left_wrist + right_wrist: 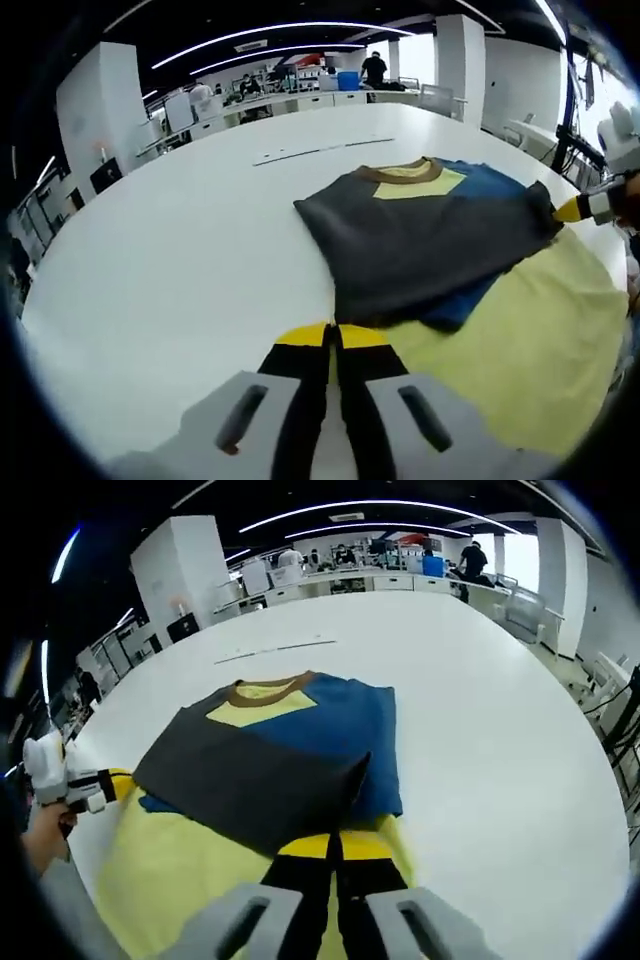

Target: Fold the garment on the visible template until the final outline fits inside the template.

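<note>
Broadly, a large white table spread across both views, with desks and a few people far behind it in an open office. On the table lay the garment, a T-shirt in yellow, blue and dark grey with a brown collar. Its yellow lower part was spread flat nearest the cameras, while a dark grey panel was folded over the upper body, with blue cloth showing beyond and beneath it. I could not make out a template outline under or around the shirt. A thin pale strip lay on the table beyond the collar, apart from the shirt.

In the left gripper view, the left gripper had its yellow-tipped black jaws pressed together at the near edge of the grey fold; whether cloth was pinched between them could not be told. The right gripper had its jaws likewise drawn together at the grey panel's near corner, on the yellow cloth, and any grip there could not be told either.
</note>
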The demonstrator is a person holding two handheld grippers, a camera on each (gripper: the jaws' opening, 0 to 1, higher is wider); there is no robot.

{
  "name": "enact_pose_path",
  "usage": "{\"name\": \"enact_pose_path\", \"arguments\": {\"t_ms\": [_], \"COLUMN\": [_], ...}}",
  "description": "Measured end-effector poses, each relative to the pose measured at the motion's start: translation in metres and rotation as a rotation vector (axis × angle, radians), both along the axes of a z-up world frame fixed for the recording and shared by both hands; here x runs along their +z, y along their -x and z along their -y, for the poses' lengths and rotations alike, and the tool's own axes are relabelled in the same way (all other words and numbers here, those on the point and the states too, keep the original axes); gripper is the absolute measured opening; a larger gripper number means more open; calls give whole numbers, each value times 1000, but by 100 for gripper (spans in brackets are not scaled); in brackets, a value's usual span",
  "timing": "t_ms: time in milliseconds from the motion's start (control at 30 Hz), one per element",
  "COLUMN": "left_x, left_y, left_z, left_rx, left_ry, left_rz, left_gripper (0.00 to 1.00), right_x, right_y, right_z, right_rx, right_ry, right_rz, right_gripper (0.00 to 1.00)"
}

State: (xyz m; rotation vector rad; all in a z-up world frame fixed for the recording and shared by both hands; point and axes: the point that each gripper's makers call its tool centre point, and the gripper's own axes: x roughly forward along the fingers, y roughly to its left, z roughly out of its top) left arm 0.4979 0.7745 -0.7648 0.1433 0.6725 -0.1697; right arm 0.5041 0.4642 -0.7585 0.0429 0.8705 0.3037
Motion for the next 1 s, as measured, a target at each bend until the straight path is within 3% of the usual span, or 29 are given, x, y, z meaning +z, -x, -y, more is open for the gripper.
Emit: {"name": "enact_pose_path", "arguments": {"t_ms": [133, 267, 367, 600, 700, 800, 1000], "left_x": [0, 2, 3, 12, 17, 23, 32], "left_y": [0, 1, 2, 5, 8, 10, 18], "left_z": [1, 3, 3, 1, 3, 9, 11], "left_rx": [-1, -19, -28, -55, -78, -109, -159], "left_ry": [-8, -6, 0, -7, 11, 76, 80], "left_rz": [-2, -1, -1, 24, 31, 47, 54], "left_gripper": [0, 0, 2, 26, 37, 48, 68], "right_x": [-2, 3, 6, 4, 9, 13, 25], "right_y": [7, 10, 10, 7, 10, 14, 28], "right_z": [9, 7, 1, -4, -9, -10, -18], "right_rx": [6, 26, 74, 154, 202, 250, 335], "right_ry": [36, -7, -16, 17, 3, -6, -76], "right_rz": [-25, -15, 7, 6, 10, 2, -16], "right_gripper": [0, 13, 16, 19, 32, 48, 72]}}
